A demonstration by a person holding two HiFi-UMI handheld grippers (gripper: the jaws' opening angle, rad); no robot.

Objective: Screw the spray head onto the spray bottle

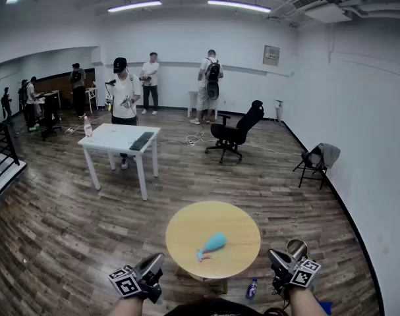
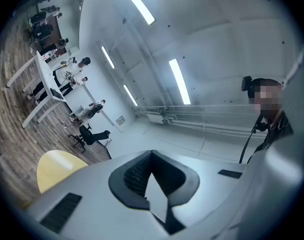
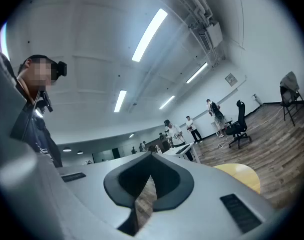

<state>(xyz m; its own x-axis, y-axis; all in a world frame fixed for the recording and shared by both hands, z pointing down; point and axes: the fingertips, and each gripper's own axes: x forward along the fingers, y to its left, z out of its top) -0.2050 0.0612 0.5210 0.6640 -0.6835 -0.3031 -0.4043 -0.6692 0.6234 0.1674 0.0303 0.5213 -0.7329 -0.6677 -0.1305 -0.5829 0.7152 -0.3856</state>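
A teal spray bottle (image 1: 214,243) lies on its side on the round yellow table (image 1: 186,229), its neck end toward me. A small pale piece (image 1: 201,256) sits at that end; it is too small to tell whether it is joined on. My left gripper (image 1: 155,264) hangs shut below the table's near left edge, holding nothing. Off the near right edge, my right gripper (image 1: 277,258) is also shut and holds nothing. In the left gripper view the jaws (image 2: 152,156) meet, with the table (image 2: 54,166) low at left. The right gripper view shows the jaws (image 3: 152,159) closed and the table (image 3: 242,176) at right.
A small bottle (image 1: 252,288) stands on the wooden floor by the table's foot. Farther off are a white table (image 1: 114,139), a black office chair (image 1: 236,133) and a folding chair (image 1: 315,160). Several people stand at the back wall. A railing (image 1: 0,151) is at left.
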